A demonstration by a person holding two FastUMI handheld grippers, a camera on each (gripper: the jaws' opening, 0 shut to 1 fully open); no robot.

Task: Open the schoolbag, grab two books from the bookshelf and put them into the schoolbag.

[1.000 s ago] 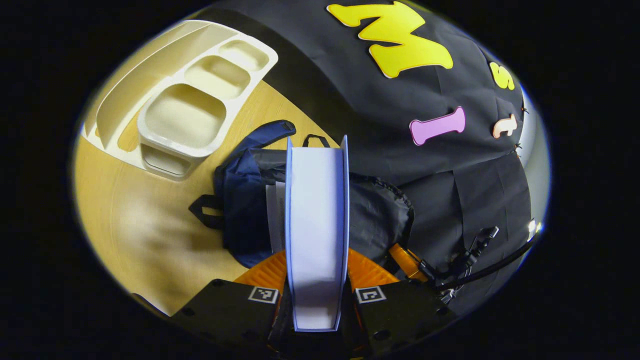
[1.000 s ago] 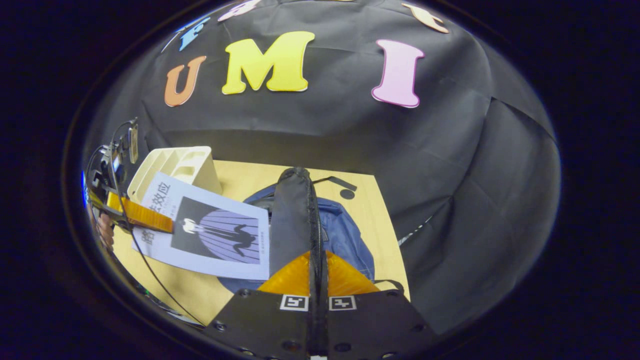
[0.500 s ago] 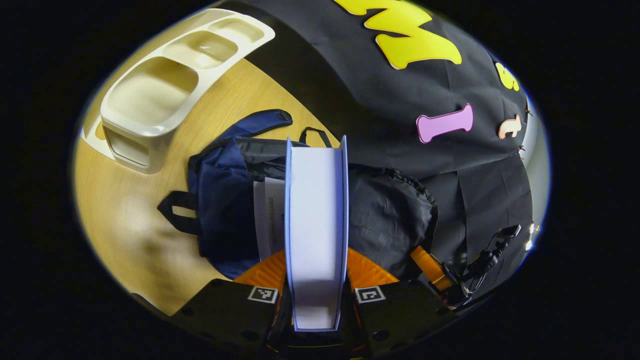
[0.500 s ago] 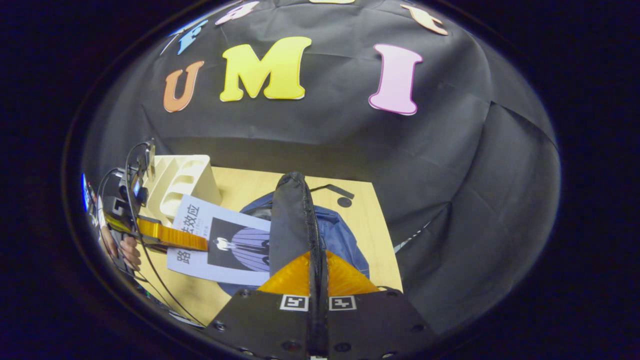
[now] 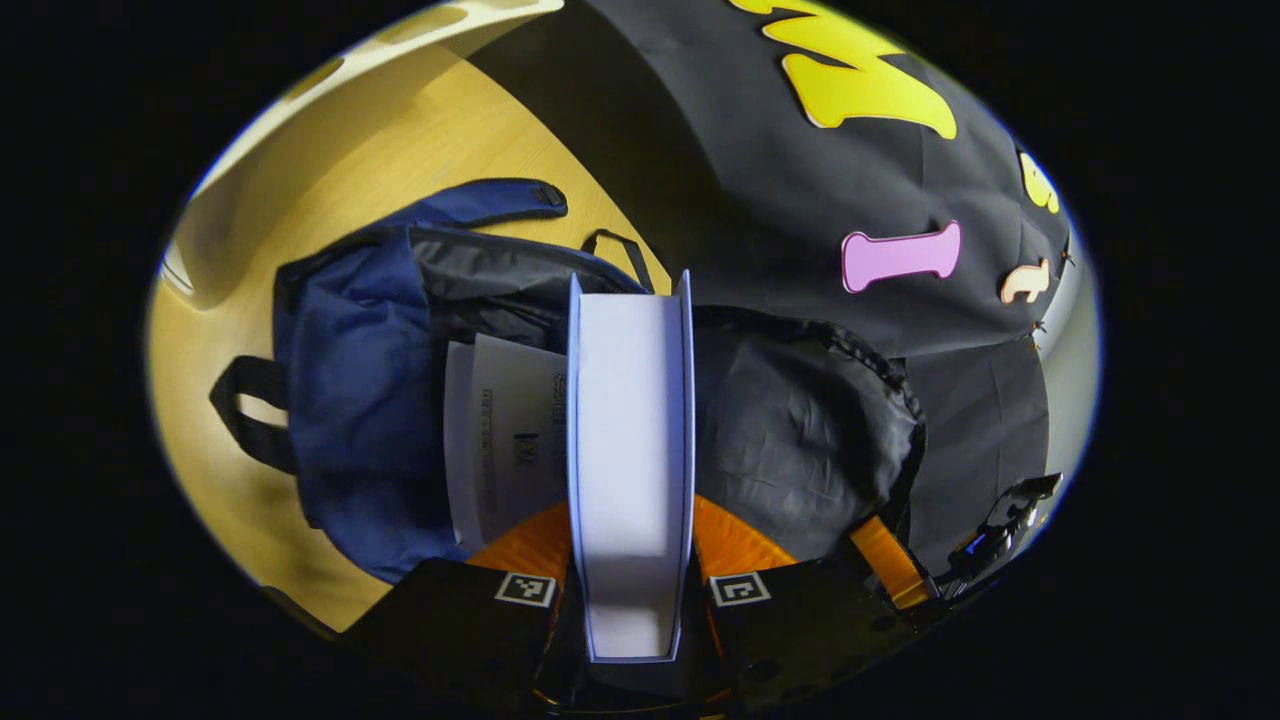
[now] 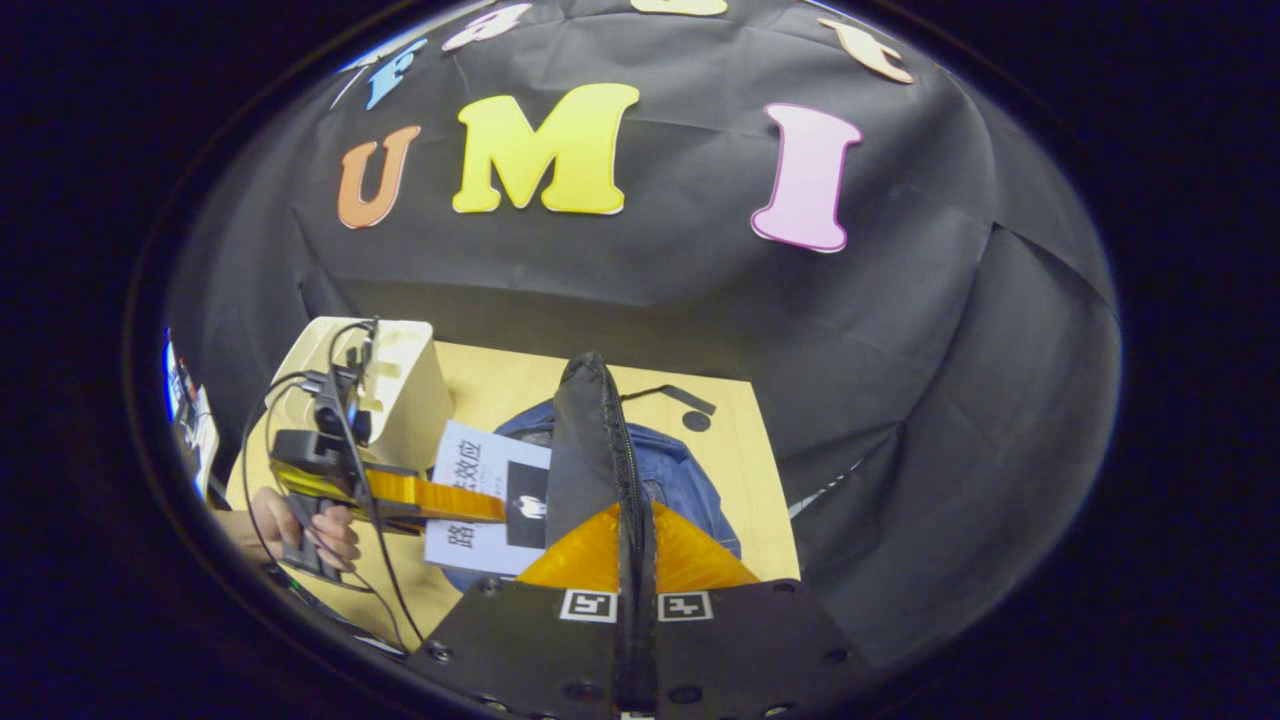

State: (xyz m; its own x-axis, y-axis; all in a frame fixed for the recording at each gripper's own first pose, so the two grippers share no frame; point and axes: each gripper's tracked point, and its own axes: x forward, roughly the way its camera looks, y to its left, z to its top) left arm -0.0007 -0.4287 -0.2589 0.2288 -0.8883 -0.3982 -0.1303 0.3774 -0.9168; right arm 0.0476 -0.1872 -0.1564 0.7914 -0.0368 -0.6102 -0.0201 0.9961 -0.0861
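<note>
While the book is clamped between both fingers of the left gripper and held edge-on over the open mouth of the schoolbag, the bag's dark flap is pinched by the closed fingers of the right gripper and held up. The schoolbag is laid flat on the table toward its far edge by the booth wall, and the cream bookshelf is seen at the far left corner in the right gripper view. A first book is already lodged in the opening, just beside the held one. A snag is judged the main risk: the held book's leading corner could be caught on the first book's edge or on the zipper rim, so that the soft bag is pushed along the table instead of being filled. If the flap is let slip, the opening could be closed over. Should the book be released early, it could be tipped out onto the table
</note>
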